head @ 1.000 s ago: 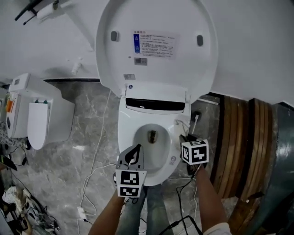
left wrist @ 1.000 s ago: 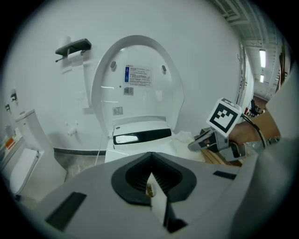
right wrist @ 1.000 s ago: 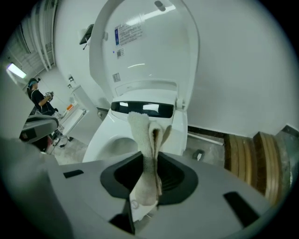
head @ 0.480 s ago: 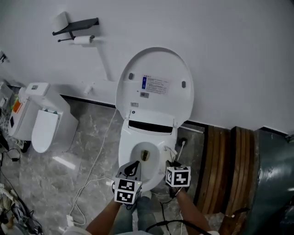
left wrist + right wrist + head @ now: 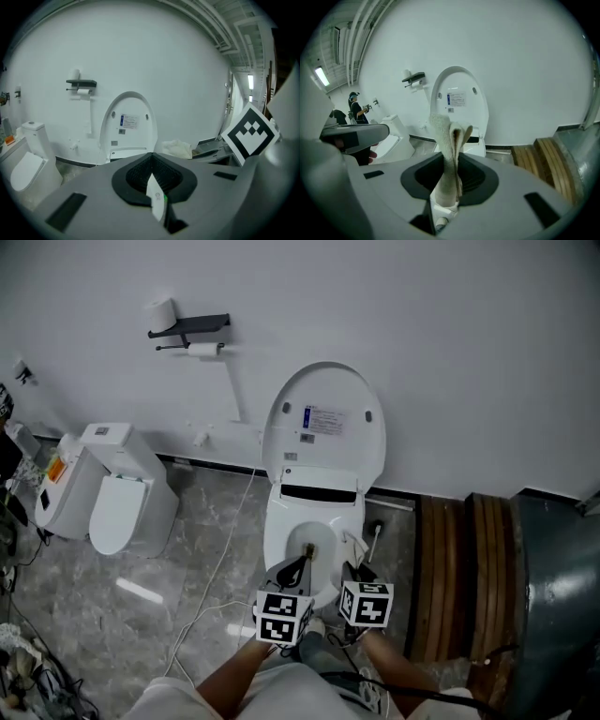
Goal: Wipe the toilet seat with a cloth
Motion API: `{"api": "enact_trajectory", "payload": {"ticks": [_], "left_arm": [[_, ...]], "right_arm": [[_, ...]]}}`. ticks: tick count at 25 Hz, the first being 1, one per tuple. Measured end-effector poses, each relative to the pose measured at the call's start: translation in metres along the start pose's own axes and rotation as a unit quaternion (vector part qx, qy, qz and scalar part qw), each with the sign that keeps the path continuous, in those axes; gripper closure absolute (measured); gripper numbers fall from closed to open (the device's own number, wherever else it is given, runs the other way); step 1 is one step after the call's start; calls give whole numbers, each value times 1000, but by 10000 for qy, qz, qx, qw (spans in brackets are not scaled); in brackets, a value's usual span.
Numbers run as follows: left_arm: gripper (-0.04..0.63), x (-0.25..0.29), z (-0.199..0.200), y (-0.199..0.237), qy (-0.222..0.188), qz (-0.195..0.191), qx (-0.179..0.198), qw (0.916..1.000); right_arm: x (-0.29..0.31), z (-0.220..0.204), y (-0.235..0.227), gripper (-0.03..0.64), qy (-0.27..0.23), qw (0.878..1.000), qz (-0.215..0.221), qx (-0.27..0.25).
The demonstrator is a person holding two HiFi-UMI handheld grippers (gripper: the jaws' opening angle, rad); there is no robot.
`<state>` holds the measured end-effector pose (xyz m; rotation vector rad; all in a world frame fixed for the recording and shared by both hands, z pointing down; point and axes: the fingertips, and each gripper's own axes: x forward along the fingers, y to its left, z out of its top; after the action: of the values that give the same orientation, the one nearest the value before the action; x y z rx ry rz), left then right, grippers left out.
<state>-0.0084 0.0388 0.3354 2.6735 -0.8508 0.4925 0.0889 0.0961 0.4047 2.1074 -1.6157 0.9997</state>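
Toilet seat [image 5: 277, 532]: it lies down on the bowl, white, just ahead of both your tools. The lid [image 5: 323, 413] stands up against the wall.
Cloth [image 5: 449, 136]: a pale folded strip stands upright in your right gripper [image 5: 451, 174], whose jaws are clamped on it. It is held clear of the seat.
Left hand: your left gripper [image 5: 152, 163] has its jaws pressed together and empty. A small white tag [image 5: 157, 200] lies at their base.
In the way: in the head view your left gripper's marker cube [image 5: 284, 617] covers the seat's front rim. In the right gripper view the cloth hides the middle of the toilet.
Around: a second toilet [image 5: 122, 504], lid shut, stands at the left. A paper holder [image 5: 187, 330] on the wall has a roll on top. A white cable [image 5: 214, 577] runs across the marble floor, and wooden slats [image 5: 469, 568] lie at the right. A person [image 5: 355, 110] shows far off in the right gripper view.
Bowl [image 5: 323, 532]: there is a dark drain spot at the bottom; more you can't make out.
Since a second ago: your grippers were spread over the front and right side of the rim and now sit close together at the front. The head view now takes in the whole toilet, the holder and the second toilet.
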Motion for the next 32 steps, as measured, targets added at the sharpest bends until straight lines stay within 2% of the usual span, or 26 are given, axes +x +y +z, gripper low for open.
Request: {"api": "enact_trajectory", "payload": {"ticks": [6,12,20,24,32], "left_arm": [[584,-41,3,3,-185,-67,18,9998],[584,-59,16,11,-357,0,152,9992],[584,-66,30,19,-530,92,141,9985],[584,-65,31,22,-540,121,103,9984],[584,-59,31,25,-489,166,85,9986]], "right_arm": [[-34,-16,44,520,-115,9999,20,68],[-45,-17,65,520,-271,9996,5,7],[-49,-8,74,521,-363,9993,-26,-26],[-48,-1,78,526,-445,9989,32,-125],[-50,6,75,526,-492,9988,14,-11]]}}
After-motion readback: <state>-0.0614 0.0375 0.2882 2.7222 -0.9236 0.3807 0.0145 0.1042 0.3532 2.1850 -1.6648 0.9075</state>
